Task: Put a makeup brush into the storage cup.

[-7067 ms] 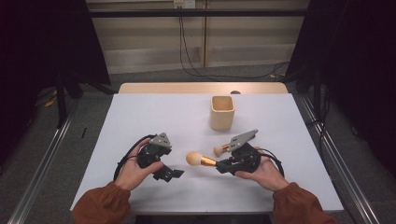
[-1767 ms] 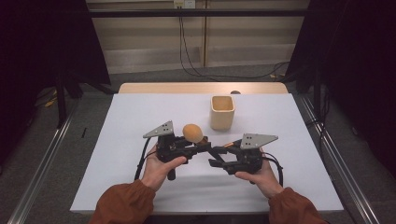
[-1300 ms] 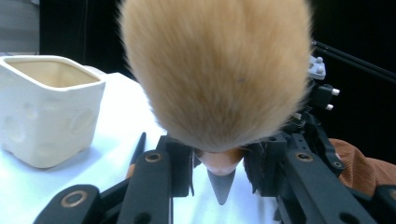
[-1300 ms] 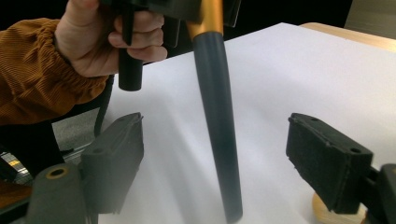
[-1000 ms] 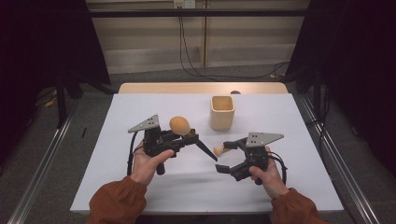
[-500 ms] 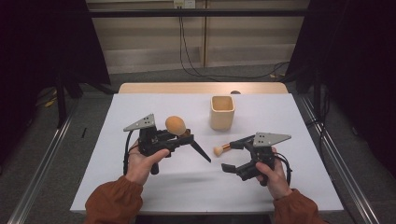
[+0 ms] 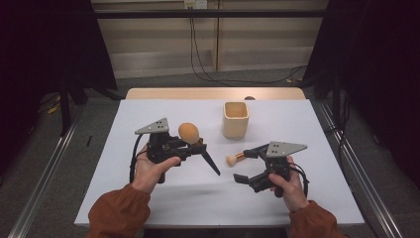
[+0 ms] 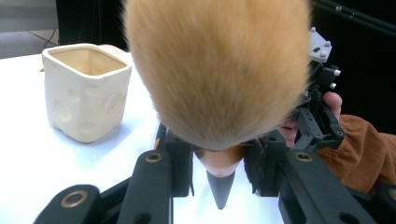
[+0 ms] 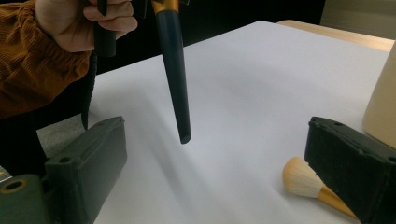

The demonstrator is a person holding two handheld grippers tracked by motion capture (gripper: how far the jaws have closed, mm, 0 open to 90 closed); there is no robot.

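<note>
Since earlier, left gripper (image 7: 190,148), clamped on big brush (image 7: 188,133), drifted left; right gripper (image 7: 247,166) gapes empty near small brush (image 7: 235,159), lower right, ready to grasp.

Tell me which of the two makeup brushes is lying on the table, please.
The small tan-bristled brush with the gold ferrule lies on the white table. The large brush with the round orange head is held in the air by the left gripper.
</note>
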